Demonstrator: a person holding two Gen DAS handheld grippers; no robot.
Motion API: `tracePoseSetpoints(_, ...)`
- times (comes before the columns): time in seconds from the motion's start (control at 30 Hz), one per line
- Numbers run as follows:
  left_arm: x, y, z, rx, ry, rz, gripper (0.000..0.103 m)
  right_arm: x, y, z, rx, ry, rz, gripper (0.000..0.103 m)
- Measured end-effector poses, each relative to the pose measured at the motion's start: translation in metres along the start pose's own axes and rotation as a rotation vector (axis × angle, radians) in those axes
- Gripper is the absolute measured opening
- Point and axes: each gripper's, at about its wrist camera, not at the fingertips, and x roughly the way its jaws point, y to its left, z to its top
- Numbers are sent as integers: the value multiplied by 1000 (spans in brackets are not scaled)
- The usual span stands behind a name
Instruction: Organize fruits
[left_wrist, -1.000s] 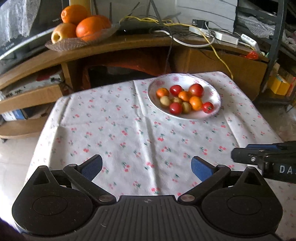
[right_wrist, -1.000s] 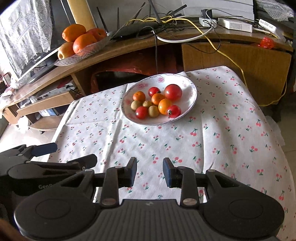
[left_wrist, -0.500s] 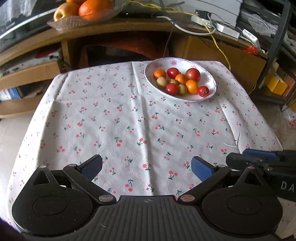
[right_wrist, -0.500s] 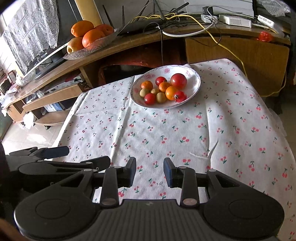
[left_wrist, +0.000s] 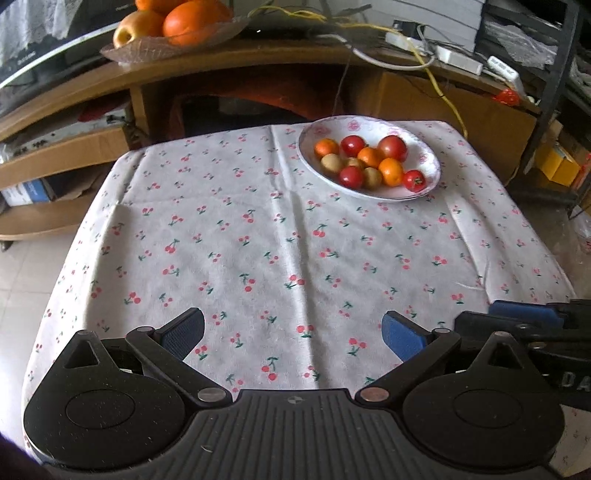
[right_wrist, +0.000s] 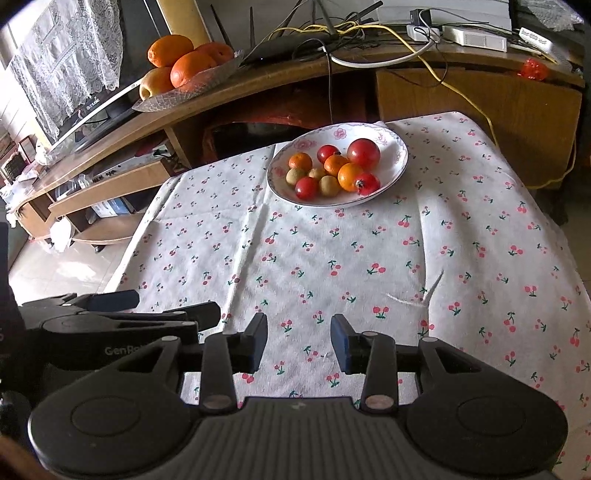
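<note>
Left claw (left_wrist: 293, 334) held wide open above near edge of cherry-print cloth-covered counter (left_wrist: 258, 240), nothing between pads. Right claw (right_wrist: 299, 341) seen opening, gap narrow, nothing between pads. Small red, orange and tan fruits (right_wrist: 334, 171) piled in white floral-rimmed shallow bowl (right_wrist: 397, 147) at far counter edge, well apart from both claws.

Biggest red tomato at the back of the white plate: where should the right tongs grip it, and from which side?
Grip the biggest red tomato across its widest middle, coming from above. It is round and sits highest in the pile; small oranges crowd its near-left side and the white plate rim rises behind, so a low approach would likely bump something. The right tongs, empty and opening, probably need to open wider.
</note>
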Motion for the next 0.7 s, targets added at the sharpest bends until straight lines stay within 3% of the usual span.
tracePoseSetpoints(0.33,-5,-1,-1,-16,-21,38,103,0,1,-2,-6,-1,10,37)
tracePoseSetpoints(0.53,-13,-6,0,29,-64,80,103,1,4,-4,-14,5,13,37)
tracePoseSetpoints(0.7,-14,-5,1,15,-50,84,103,1,4,-3,-14,1,16,37)
